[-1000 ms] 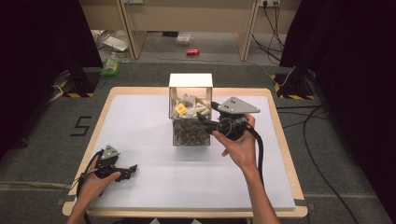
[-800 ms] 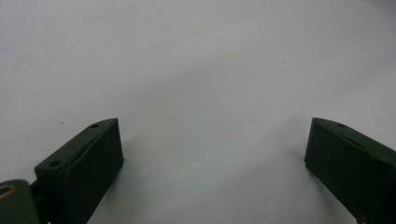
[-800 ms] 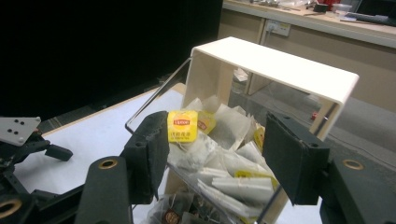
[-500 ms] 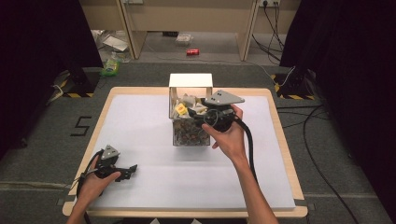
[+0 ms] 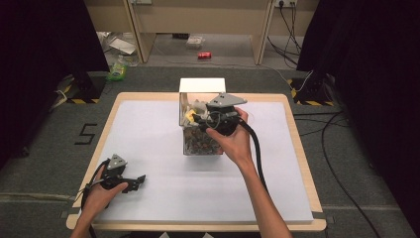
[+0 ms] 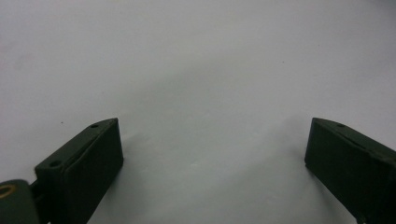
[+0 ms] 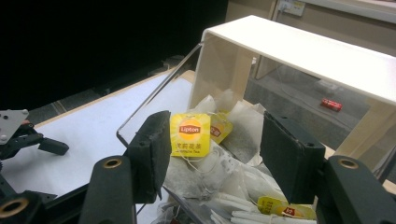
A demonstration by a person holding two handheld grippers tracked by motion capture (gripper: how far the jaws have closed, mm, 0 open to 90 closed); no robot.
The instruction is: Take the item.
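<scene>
— Jaws first: our right gripper (image 7: 212, 149) stands partly open, has just been closing, nothing pinched yet. Its own view shows tea bags (image 7: 224, 163) heaped in the clear box (image 5: 202, 89).
— Tag (image 7: 190, 134) reads "Lipton", yellow. From above we see the box mid-table, left gripper (image 5: 133, 182) wide, empty.

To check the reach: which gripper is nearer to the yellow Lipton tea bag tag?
Right gripper: over the box, tag just beyond. Left gripper: far off, near table edge.
</scene>
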